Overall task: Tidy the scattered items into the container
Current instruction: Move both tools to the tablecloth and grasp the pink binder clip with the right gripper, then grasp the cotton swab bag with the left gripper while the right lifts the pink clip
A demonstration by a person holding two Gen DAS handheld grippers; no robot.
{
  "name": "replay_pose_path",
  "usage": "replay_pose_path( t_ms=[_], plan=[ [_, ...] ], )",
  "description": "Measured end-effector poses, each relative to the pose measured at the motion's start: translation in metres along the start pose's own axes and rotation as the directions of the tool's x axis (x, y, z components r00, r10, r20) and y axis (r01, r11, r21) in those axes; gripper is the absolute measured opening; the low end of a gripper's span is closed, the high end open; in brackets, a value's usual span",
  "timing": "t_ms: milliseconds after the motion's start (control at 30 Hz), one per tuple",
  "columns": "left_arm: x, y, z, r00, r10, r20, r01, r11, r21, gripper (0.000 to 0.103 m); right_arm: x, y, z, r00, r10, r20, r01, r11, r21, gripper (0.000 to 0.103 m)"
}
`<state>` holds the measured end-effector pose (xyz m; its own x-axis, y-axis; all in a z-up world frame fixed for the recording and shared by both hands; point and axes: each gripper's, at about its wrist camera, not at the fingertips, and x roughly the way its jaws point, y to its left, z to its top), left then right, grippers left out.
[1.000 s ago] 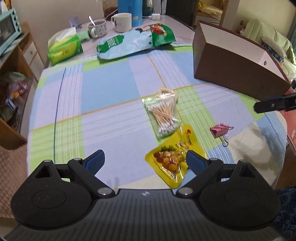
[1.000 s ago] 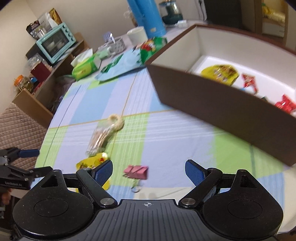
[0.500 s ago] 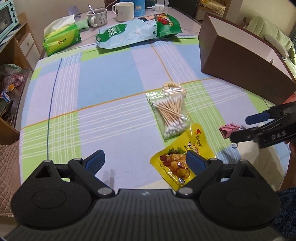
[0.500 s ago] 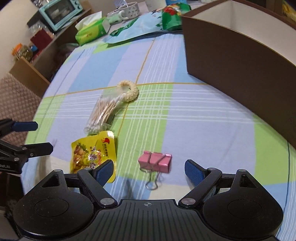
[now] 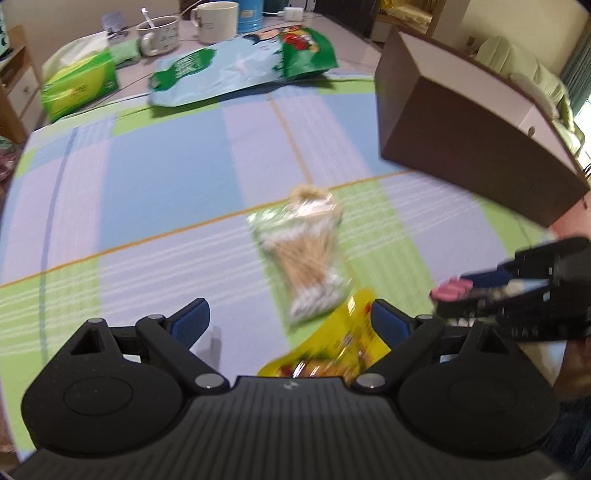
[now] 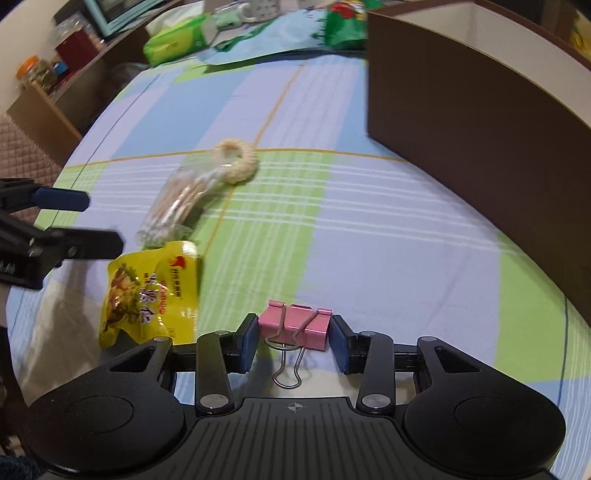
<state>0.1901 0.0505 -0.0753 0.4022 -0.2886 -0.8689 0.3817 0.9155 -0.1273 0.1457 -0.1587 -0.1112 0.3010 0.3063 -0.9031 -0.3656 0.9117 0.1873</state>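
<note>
A pink binder clip [image 6: 295,326] lies on the checked tablecloth, and my right gripper [image 6: 294,345] is shut on it, one blue pad against each side. From the left wrist view the clip [image 5: 450,291] shows at the right gripper's [image 5: 517,291] tips. My left gripper [image 5: 290,321] is open low over the table, with a yellow snack packet [image 5: 332,350] beside its right finger. Just beyond lie a bag of cotton swabs [image 5: 306,266] and a beige ring [image 6: 236,160]. The brown container box [image 6: 461,122] stands to the right, its inside hidden.
At the table's far end lie a green tissue pack [image 5: 77,88], a large blue-green bag [image 5: 221,70] and two mugs [image 5: 214,22]. A wooden shelf [image 6: 48,107] stands off the left edge. The table's front edge runs close under both grippers.
My right gripper came down around the pink clip and shut on it. My left gripper moved forward and lower, so the yellow packet now sits at its right finger.
</note>
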Motion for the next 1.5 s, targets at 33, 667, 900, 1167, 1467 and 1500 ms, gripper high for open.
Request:
replay_pose_path(
  t_ms=[33,667,900,1167,1467,1500],
  plan=[
    [0.005,-0.002,0.005,1.000,-0.004,0.002,0.004,1.000,-0.003,0.086,-0.001,-0.003,0.000,1.000,-0.004,0.000,0.004,1.000,0.011,0.040],
    [0.006,-0.011,0.012,0.999,0.048,0.002,-0.048,0.999,0.012,0.020,-0.041,-0.022,-0.012,0.994,0.024,0.105,-0.031,0.997,0.070,0.040],
    [-0.041,-0.029,0.010,0.996,0.062,0.068,-0.067,0.996,0.065,0.020,-0.069,-0.029,-0.020,0.985,0.030,0.168,-0.043,0.996,0.078,0.040],
    [-0.071,-0.069,0.027,0.989,0.038,0.146,-0.059,0.988,0.139,0.020,-0.116,-0.050,-0.021,0.970,0.021,0.243,-0.040,0.996,0.075,0.040],
    [-0.085,-0.128,0.065,0.974,-0.038,0.225,-0.024,0.964,0.266,0.020,-0.174,-0.087,-0.017,0.942,-0.006,0.336,-0.026,0.996,0.088,0.040],
    [-0.085,-0.135,0.070,0.972,-0.045,0.229,-0.022,0.960,0.280,0.020,-0.180,-0.092,-0.017,0.939,-0.005,0.345,-0.027,0.996,0.090,0.040]
  ],
)
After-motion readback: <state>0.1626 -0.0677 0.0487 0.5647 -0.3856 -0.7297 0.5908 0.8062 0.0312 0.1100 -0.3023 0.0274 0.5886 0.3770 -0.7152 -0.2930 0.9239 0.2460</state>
